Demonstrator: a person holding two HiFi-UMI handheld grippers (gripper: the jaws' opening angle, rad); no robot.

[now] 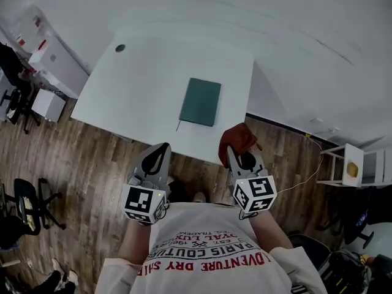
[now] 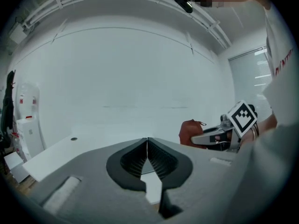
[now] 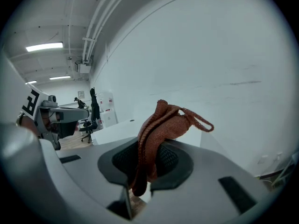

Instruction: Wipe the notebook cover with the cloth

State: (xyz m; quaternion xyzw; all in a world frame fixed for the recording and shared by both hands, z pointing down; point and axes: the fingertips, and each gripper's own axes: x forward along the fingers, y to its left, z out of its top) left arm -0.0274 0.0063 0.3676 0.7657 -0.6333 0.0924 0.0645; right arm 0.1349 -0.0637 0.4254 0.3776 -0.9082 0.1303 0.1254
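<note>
Closest to the camera, the person's white printed shirt [image 1: 208,256] fills the bottom of the head view, with both grippers held out just ahead of it, short of the near edge of the table [image 1: 138,87]. The left gripper [image 1: 160,149] holds nothing: in its own view the two jaws are pressed together, their ribbed pads meeting in one line [image 2: 147,146]. The right gripper [image 1: 236,155] pinches the rust-red cloth [image 1: 239,138]; in the right gripper view the fabric [image 3: 163,125] is squeezed between the jaws and bunches up above them, a loop sticking out to one side. Further on, the dark green notebook [image 1: 200,101] lies closed and flat on the white table, near its front right part and well apart from both grippers. A small round hole [image 1: 120,48] sits at the table's far left corner. Beyond, white boxes [image 1: 55,60] stand on the wooden floor [image 1: 92,170].
</note>
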